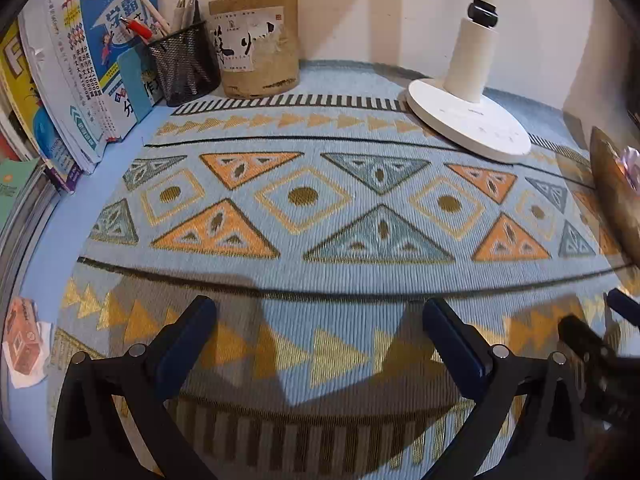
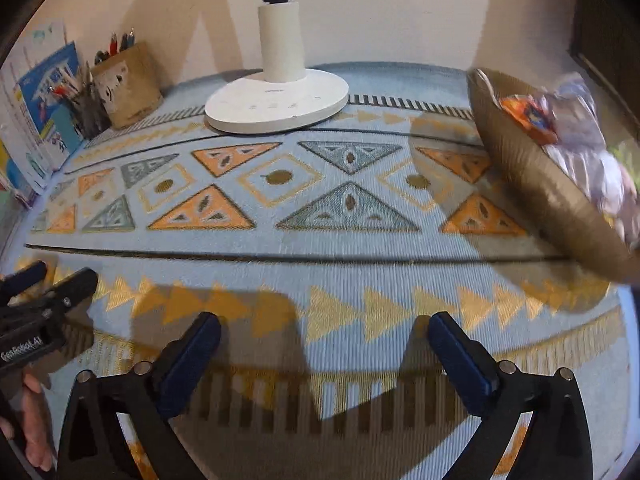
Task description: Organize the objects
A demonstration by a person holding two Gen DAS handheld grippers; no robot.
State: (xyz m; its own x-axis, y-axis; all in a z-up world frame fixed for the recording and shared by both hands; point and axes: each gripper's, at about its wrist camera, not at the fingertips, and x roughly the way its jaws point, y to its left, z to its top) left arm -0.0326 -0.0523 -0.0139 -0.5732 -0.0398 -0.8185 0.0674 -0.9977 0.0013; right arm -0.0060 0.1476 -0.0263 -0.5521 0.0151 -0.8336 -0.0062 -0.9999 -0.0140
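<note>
Both grippers' fingers (image 1: 188,332) spread (nothing between) over patterned mat (image 1: 320,216).

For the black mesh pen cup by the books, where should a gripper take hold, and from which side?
Grip the mesh pen cup across its lower wall, coming from the open mat side in front. Pens crowd the top, books stand to its left, and the tan holder sits close on its right.

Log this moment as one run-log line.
left gripper: open, empty | right gripper: open, empty | both over mat | basket: right | lamp: back
</note>
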